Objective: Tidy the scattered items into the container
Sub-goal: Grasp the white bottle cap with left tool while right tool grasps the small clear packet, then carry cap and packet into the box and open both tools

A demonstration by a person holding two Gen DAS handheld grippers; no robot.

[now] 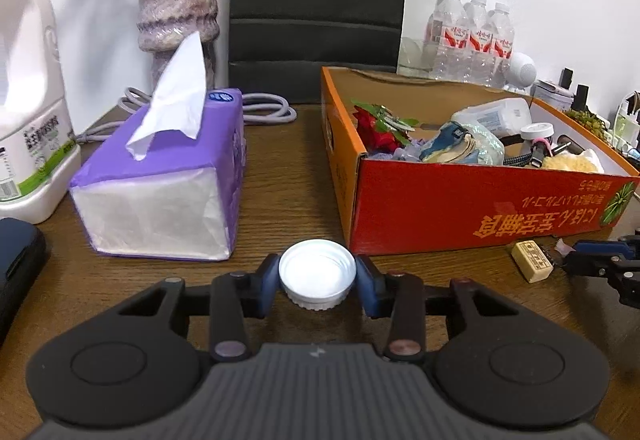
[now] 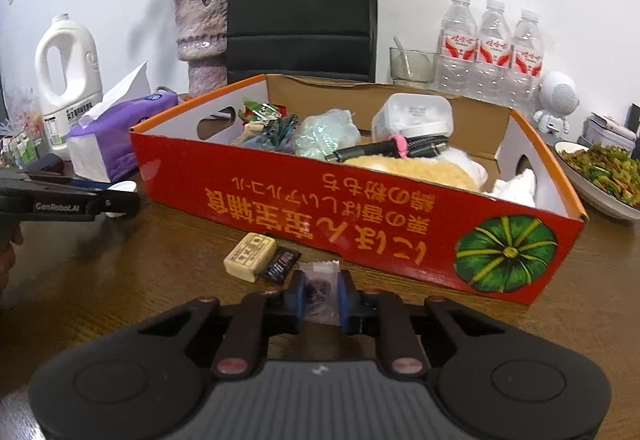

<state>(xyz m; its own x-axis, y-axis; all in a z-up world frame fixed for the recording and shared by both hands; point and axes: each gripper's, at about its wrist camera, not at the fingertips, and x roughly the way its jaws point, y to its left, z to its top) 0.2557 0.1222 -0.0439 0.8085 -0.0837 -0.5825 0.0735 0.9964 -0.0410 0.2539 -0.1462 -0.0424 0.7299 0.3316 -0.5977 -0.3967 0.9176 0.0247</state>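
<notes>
My left gripper [image 1: 317,280] is shut on a white jar lid [image 1: 317,274], open side up, just above the wooden table in front of the red cardboard box [image 1: 480,207]. The box holds several items. My right gripper [image 2: 319,294] is shut on a small clear plastic bag [image 2: 320,280] with dark contents, low over the table before the box's front wall [image 2: 360,215]. A cream eraser block [image 2: 250,256] and a dark candy wrapper [image 2: 280,264] lie just left of the right gripper. The eraser also shows in the left wrist view [image 1: 532,260], beside the right gripper.
A purple tissue pack [image 1: 168,179] and a white jug [image 1: 28,119] stand left of the box. A vase [image 1: 178,11], black bag [image 1: 316,7] and water bottles [image 1: 472,35] line the back wall. A plate of greens [image 2: 600,171] sits right of the box.
</notes>
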